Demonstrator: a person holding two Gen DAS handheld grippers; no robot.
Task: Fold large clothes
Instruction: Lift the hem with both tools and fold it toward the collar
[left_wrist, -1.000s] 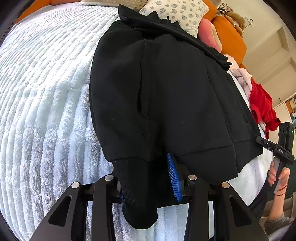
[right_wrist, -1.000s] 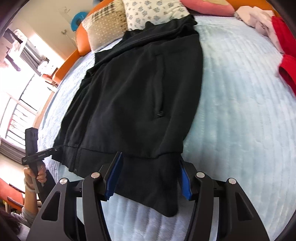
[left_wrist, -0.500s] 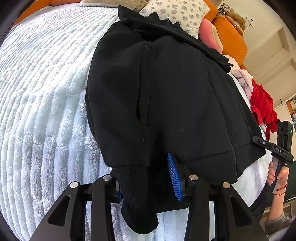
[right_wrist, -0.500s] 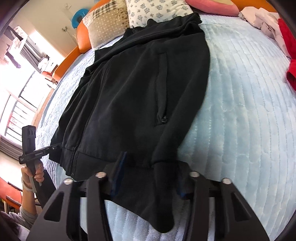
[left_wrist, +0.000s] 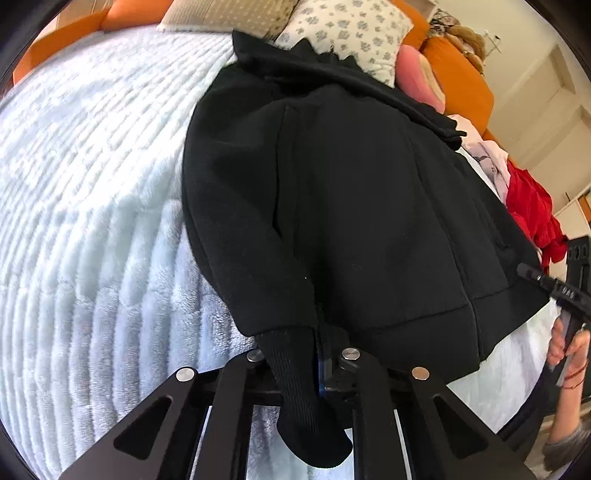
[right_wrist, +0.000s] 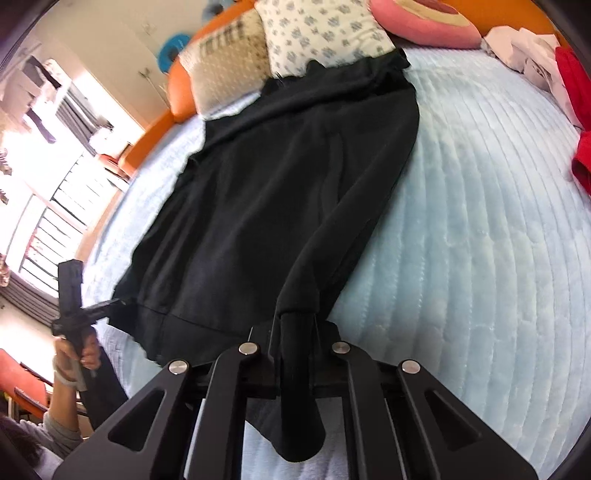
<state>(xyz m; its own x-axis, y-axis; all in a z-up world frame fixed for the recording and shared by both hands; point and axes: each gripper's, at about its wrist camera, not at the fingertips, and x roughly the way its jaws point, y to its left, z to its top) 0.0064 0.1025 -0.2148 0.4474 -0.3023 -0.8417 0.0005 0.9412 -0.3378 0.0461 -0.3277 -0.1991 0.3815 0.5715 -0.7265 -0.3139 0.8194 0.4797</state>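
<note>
Nearest the left wrist camera, the left gripper (left_wrist: 319, 363) is clamping the ribbed cuff of the black fleece zip-up jacket (left_wrist: 351, 206); its jaws have just been closing, with the left cuff (left_wrist: 299, 398) pinched between them and its tip hanging below the fingers. In the right wrist view, the right gripper (right_wrist: 295, 343) is likewise gripping the jacket's other sleeve end; its jaws have just been closing on the right cuff (right_wrist: 299, 387), which is drooping toward the camera. Beyond both tools, the jacket is lying face up and spread lengthwise on the pale blue ribbed plush bed cover (left_wrist: 85, 206), its hem toward the near edge of the bed and its collar toward the headboard. A bare hand (left_wrist: 567, 347) is holding the right tool's handle at the bed's edge. A crumpled red garment (left_wrist: 532, 206) is lying beside the jacket. Farthest away, the collar is touching a cream flower-print pillow (left_wrist: 351, 37), with a round pink cushion (left_wrist: 419, 74) beside it against the orange headboard (left_wrist: 458, 74).
</note>
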